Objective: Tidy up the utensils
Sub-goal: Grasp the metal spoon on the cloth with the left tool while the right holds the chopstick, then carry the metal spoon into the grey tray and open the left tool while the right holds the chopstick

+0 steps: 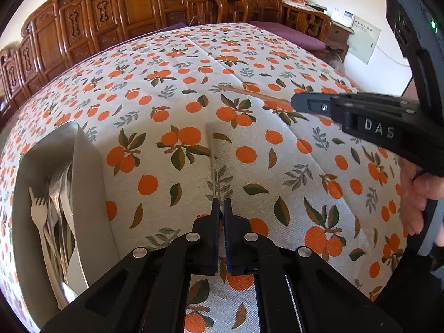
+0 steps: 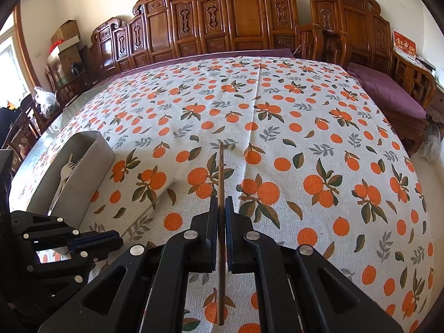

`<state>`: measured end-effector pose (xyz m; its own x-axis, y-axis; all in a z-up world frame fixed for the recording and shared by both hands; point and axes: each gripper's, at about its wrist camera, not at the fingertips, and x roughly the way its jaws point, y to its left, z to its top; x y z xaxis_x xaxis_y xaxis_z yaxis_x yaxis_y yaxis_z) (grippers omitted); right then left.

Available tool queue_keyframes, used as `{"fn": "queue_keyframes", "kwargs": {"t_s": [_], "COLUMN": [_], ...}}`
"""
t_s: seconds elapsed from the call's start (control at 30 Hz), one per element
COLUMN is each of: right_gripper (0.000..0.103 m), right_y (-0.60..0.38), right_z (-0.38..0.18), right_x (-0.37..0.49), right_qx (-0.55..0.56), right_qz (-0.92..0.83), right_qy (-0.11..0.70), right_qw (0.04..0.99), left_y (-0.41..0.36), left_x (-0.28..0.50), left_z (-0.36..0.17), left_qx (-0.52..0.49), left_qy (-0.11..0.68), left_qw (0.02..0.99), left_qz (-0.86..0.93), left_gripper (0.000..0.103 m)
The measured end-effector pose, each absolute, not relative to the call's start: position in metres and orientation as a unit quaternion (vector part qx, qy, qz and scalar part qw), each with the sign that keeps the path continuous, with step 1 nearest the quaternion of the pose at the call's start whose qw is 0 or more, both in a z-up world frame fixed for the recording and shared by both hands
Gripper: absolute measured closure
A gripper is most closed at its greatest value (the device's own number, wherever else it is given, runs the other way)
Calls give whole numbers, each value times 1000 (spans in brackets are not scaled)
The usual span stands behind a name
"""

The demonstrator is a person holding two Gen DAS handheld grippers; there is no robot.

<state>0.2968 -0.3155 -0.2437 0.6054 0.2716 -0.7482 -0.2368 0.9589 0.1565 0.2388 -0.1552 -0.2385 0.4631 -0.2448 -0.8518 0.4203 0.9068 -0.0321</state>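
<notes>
Your right gripper (image 2: 221, 208) jaws clench a wooden chopstick (image 2: 220, 172); left gripper (image 1: 219, 208) jaws pinch something thin. Utensil box (image 2: 94, 149) at nine o'clock.

Woven cloth tablecloth (image 2: 277, 144), wooden chopstick (image 2: 221, 172), matt grey bin (image 2: 91, 149)

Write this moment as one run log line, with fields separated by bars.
left gripper: shut on thin knife | right gripper: shut on chopstick | grey bin: holds forks, left on tablecloth
</notes>
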Motion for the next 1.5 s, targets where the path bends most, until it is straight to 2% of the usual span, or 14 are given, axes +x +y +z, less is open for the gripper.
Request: {"fn": "queue_keyframes", "kwargs": {"t_s": [0.67, 1.17, 1.5], "right_gripper": [97, 97, 97], "right_y": [-280, -255, -234], "right_z": [-234, -219, -205], "right_x": [285, 263, 247], "right_qx": [13, -1, -13], "right_qz": [188, 212, 242], "right_qy": [414, 396, 379], "right_qw": [891, 893, 893], "left_y": [-126, -63, -22], "left_x": [223, 203, 213], "left_z": [-184, -133, -141], "left_qx": [79, 61, 53], "left_qy": [440, 412, 420], "left_qw": [875, 898, 901], "left_qz": [-189, -140, -99], "left_gripper": [102, 102, 102]}}
